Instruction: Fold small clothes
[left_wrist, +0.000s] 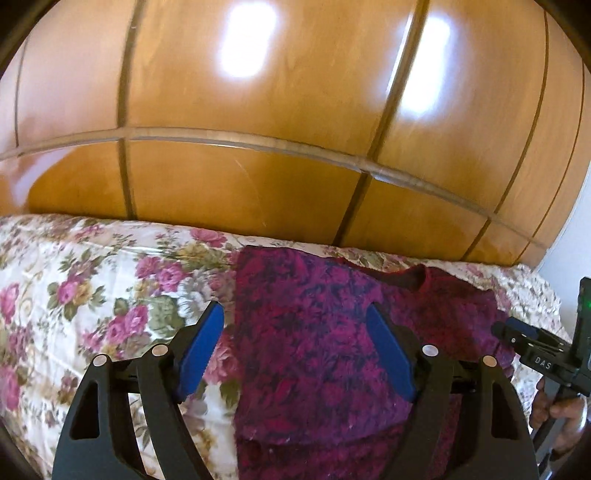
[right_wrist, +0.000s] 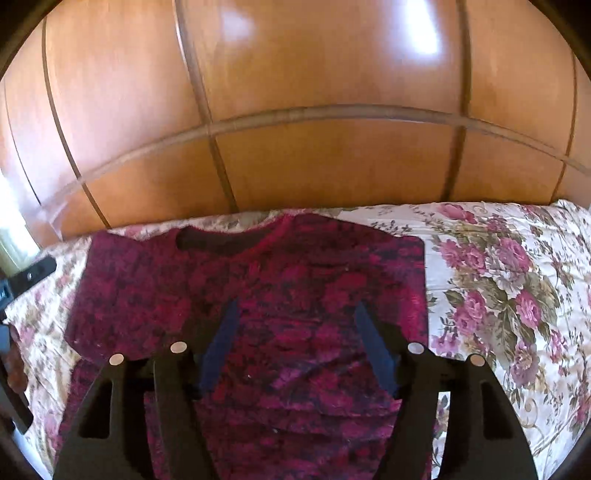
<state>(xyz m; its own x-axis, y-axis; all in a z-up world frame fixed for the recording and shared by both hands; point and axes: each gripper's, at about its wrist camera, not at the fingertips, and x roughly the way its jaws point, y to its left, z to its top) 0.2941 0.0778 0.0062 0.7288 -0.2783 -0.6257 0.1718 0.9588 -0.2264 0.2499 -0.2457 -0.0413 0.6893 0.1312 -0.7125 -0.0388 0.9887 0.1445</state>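
A dark red and magenta patterned top (left_wrist: 314, 369) lies flat on a floral bedspread (left_wrist: 92, 295), neckline toward the wardrobe. My left gripper (left_wrist: 294, 306) hovers open above the top's left edge, one blue pad (left_wrist: 201, 350) over the bedspread and the other over the cloth, nothing between them. The right gripper (left_wrist: 517, 332) shows at the right edge, held by a hand (left_wrist: 557, 410). In the right wrist view the top (right_wrist: 295, 266) spreads with its neckline (right_wrist: 229, 242) up and a short sleeve at left. My right gripper (right_wrist: 296, 303) stands open over its middle, empty.
Glossy wooden wardrobe doors (right_wrist: 295, 147) rise close behind the bed's far edge. Floral bedspread (right_wrist: 498, 295) stretches to the right of the top. Part of the left gripper (right_wrist: 33, 273) shows at the left border. A pale wall (left_wrist: 576, 229) meets the wardrobe at far right.
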